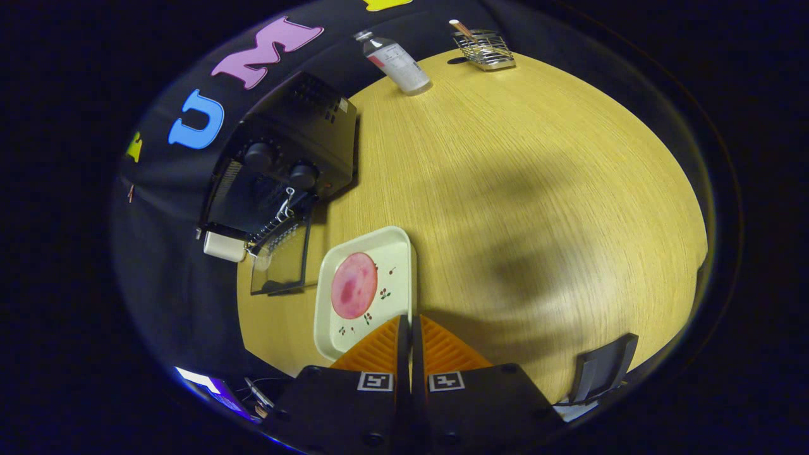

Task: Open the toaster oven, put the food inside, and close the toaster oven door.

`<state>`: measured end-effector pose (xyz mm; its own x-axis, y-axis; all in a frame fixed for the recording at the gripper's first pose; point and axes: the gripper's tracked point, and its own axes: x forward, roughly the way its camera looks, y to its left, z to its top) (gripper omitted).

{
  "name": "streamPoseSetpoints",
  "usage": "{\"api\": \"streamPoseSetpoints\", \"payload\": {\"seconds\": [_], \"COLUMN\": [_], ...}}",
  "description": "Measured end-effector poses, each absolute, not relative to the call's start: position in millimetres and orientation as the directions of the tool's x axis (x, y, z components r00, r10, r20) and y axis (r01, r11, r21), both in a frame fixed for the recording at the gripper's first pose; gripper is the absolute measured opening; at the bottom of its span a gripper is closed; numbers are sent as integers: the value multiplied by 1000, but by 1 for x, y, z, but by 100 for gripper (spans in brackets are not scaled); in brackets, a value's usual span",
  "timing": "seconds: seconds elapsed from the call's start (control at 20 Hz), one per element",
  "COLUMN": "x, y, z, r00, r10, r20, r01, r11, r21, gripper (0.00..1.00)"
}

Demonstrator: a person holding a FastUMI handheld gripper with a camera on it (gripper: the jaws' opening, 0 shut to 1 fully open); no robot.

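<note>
The toaster oven sits on the wooden table with its glass door already swung down and the wire rack showing, so the opening step looks done; loading and closing remain. Just right of the door lies a cream tray carrying the food, a round pink ham slice, flat and glossy. Right of the tray's near corner, the gripper holds nothing, its orange fingers pressed together.

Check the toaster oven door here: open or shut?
Open. The toaster oven has its glass door folded down flat onto the table, with the wire rack showing. The gripper is shut, empty.
</note>
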<state>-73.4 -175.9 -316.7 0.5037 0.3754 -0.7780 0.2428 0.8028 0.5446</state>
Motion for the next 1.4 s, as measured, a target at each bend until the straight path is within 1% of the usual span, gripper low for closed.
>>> {"api": "streamPoseSetpoints", "payload": {"seconds": [0.45, 0.65, 0.75, 0.9, 1.2, 1.4], "x": [-72, -80, -83, -81, -84, -89], "y": [-197, -205, -212, -214, -178, -135], "z": [-281, -264, -257, -242, -213, -197], "r00": [577, 586, 596, 630, 681, 708], "r10": [359, 342, 312, 261, 190, 170], "r20": [-733, -734, -740, -731, -708, -686], "r01": [265, 271, 282, 336, 415, 423], "r11": [767, 771, 781, 758, 696, 675], "r21": [584, 576, 557, 560, 586, 604], "gripper": [6, 6, 6, 6, 6, 6]}}
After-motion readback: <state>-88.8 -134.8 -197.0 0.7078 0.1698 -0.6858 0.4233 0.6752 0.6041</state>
